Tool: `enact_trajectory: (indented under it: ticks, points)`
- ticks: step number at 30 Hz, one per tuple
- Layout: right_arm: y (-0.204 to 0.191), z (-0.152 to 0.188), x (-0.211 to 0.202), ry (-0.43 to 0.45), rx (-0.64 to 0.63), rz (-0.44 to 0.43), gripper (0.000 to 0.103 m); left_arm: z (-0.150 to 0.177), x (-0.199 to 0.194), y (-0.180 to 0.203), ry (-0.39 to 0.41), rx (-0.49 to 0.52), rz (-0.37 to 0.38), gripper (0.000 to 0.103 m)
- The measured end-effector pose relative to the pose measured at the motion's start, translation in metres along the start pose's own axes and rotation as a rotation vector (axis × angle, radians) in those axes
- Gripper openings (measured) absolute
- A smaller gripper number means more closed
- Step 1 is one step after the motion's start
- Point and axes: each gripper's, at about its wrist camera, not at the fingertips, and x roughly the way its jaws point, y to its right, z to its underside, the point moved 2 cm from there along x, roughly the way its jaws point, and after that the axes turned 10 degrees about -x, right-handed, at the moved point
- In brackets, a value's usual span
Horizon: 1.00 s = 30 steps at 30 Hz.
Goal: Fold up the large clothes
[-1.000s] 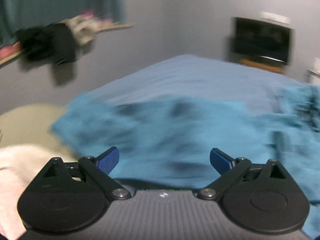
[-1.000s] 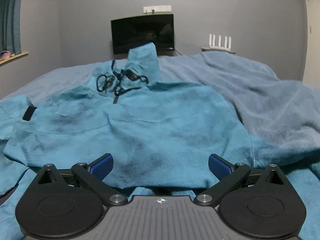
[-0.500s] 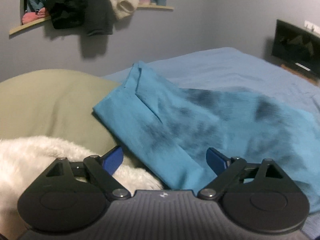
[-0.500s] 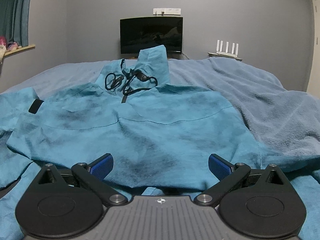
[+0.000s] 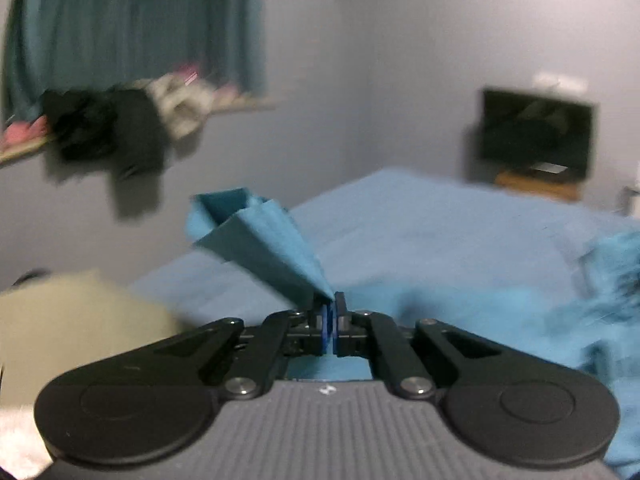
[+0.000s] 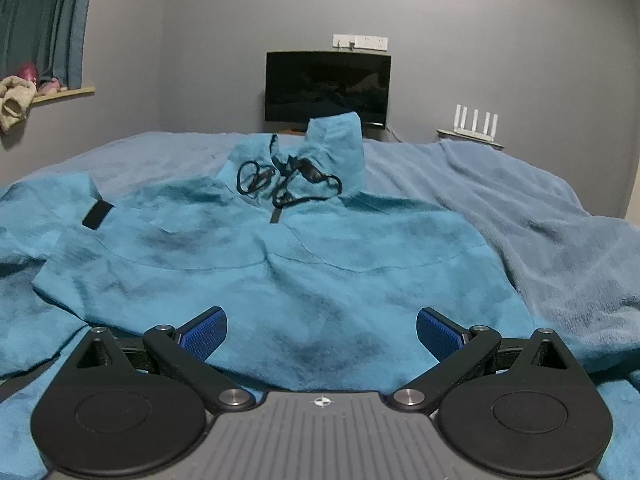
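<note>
A teal fleece hoodie [image 6: 280,264] lies spread on the bed, collar and black drawstring [image 6: 288,184] at the far end, a black tab [image 6: 97,215] on its left sleeve. My right gripper [image 6: 320,332] hovers open just over its near hem, nothing between the fingers. In the blurred left wrist view my left gripper [image 5: 331,322] is shut on a corner of the teal hoodie [image 5: 264,248], which stands up in a fold above the pads. More of the garment [image 5: 600,320] trails off to the right.
A blue blanket [image 6: 540,232] covers the bed. A dark monitor [image 6: 328,86] and a white router [image 6: 476,120] stand by the far wall. Clothes [image 5: 120,128] hang off a windowsill under a curtain. A beige cushion [image 5: 72,320] lies at the left.
My left gripper has closed on a corner of the hoodie and lifted it; the left view swung and blurred. My right gripper stays open and has drifted slightly nearer the hem.
</note>
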Motion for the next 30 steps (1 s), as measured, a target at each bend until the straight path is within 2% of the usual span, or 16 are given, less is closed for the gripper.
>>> enact_trajectory:
  ticks: [5, 9, 11, 15, 20, 21, 22, 23, 24, 25, 27, 30]
  points:
    - [0.0, -0.004, -0.006, 0.027, 0.002, -0.009, 0.102, -0.037, -0.054, 0.12, 0.082, 0.1, 0.285, 0.0]
    - [0.001, -0.004, -0.009, 0.041, 0.004, -0.014, 0.102, -0.041, -0.086, 0.224, 0.074, 0.156, 0.502, 0.0]
    - [0.002, -0.004, -0.008, 0.042, 0.009, -0.014, 0.102, -0.034, -0.098, 0.278, 0.057, 0.187, 0.592, 0.0]
    - [0.005, -0.001, -0.004, 0.038, 0.012, -0.013, 0.102, -0.009, -0.116, 0.368, 0.029, 0.256, 0.704, 0.0]
    - [0.01, 0.004, 0.002, 0.028, 0.021, -0.014, 0.102, 0.043, -0.13, 0.45, -0.109, 0.318, 0.865, 0.001]
    - [0.011, 0.005, 0.003, 0.023, 0.031, -0.019, 0.102, 0.054, -0.13, 0.46, -0.152, 0.338, 0.879, 0.01]
    - [0.013, 0.005, 0.005, 0.02, 0.041, -0.025, 0.102, 0.064, -0.129, 0.468, -0.208, 0.356, 0.89, 0.031]
    - [0.014, 0.005, 0.006, 0.017, 0.05, -0.028, 0.102, 0.073, -0.129, 0.472, -0.238, 0.366, 0.893, 0.045]
    - [0.016, 0.005, 0.006, 0.015, 0.059, -0.032, 0.102, 0.081, -0.132, 0.471, -0.246, 0.375, 0.894, 0.07]
    - [0.017, 0.006, 0.006, 0.013, 0.068, -0.037, 0.102, 0.088, -0.134, 0.466, -0.224, 0.376, 0.899, 0.079]
    - [0.019, 0.006, 0.007, 0.008, 0.084, -0.048, 0.102, 0.093, -0.131, 0.446, -0.201, 0.368, 0.906, 0.079]
    - [0.022, 0.007, 0.008, -0.001, 0.109, -0.069, 0.102, 0.103, -0.102, 0.404, -0.258, 0.327, 0.83, 0.079]
